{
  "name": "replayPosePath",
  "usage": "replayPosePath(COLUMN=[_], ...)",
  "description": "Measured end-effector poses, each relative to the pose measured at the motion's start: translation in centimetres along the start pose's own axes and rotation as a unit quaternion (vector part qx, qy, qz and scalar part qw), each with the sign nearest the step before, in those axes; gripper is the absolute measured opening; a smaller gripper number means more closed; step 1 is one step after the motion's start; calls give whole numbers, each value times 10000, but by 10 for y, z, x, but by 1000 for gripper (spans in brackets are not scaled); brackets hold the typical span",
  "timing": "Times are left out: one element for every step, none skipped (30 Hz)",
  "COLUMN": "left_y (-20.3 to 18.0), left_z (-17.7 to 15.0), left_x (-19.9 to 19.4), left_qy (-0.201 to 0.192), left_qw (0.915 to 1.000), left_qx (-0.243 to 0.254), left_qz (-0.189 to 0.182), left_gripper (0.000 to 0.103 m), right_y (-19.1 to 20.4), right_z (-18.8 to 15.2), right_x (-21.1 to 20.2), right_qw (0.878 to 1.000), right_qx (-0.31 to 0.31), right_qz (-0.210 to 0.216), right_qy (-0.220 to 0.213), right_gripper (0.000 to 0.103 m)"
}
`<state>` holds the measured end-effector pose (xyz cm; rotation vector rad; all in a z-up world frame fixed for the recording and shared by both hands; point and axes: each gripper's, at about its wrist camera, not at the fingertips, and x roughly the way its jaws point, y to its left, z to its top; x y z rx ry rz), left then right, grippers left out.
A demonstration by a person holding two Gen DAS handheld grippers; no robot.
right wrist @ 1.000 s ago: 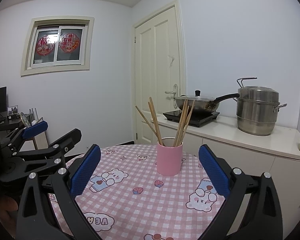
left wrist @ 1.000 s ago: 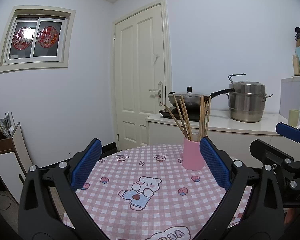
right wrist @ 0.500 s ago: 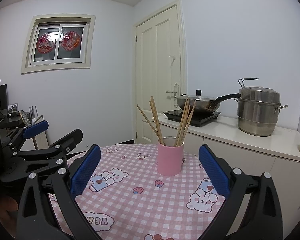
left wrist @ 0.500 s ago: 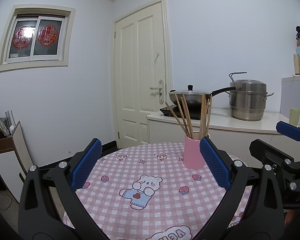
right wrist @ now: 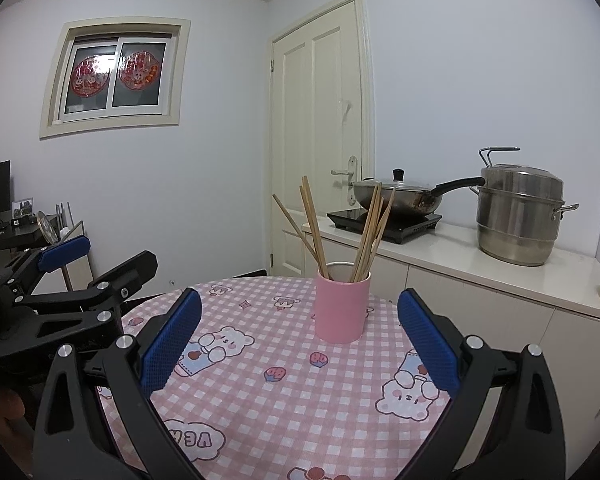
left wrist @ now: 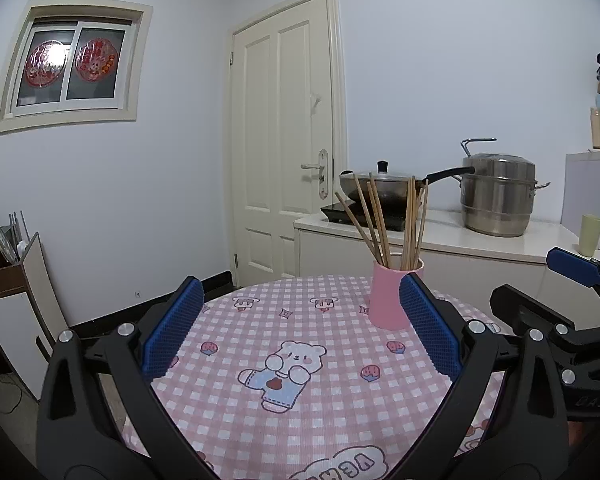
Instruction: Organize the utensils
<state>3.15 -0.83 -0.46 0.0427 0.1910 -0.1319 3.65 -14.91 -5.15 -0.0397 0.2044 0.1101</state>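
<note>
A pink cup (left wrist: 389,298) stands upright on the round table with the pink checked cloth (left wrist: 300,392); it also shows in the right wrist view (right wrist: 342,308). Several wooden chopsticks (left wrist: 384,224) stand in it, fanned out, as the right wrist view (right wrist: 340,228) also shows. My left gripper (left wrist: 300,332) is open and empty above the table's near side, the cup just behind its right finger. My right gripper (right wrist: 300,334) is open and empty, the cup between and beyond its fingers. Each gripper shows at the edge of the other's view.
A white counter (right wrist: 500,276) behind the table carries a wok on a hob (right wrist: 396,200), a steel steamer pot (right wrist: 516,216) and a pale cup (left wrist: 590,235). A cream door (left wrist: 288,136) is behind. A low cabinet (left wrist: 8,300) stands at the left.
Both views have tilted up slightly, so the cup and table sit a little lower in frame. The grippers stay open and empty.
</note>
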Motion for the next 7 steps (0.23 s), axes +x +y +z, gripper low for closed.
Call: replayPosePath(left_y=[0,1,1,2,2,3,4], left_z=[-1,-2,-3,-4,-5,-7,-8], left_x=[1,3,5,6,8,11,13], left_qy=[16,45,75,106,150,204,249], left_qw=[10000,10000,10000,9999,9999,9998,9996], left_qx=[1,-2,-8,-12,-24,-55,-78], left_qz=[6,21,39,48,55,62,64], left_gripper=[97,97,97,97,97,97,97], right_y=[0,0,0,0,0,0,-1], right_z=[0,0,0,-1,-2,-3,-4], right_x=[1,2,4,5,7,9,12], right_qw=[10000,10000,10000,10000,10000,9999,9998], right_qx=[3,4,3,5,19,39,66], right_qz=[6,9,15,23,41,67,99], right_qy=[8,20,38,53,80,113,176], right_gripper=[95,95,95,95,95,95,95])
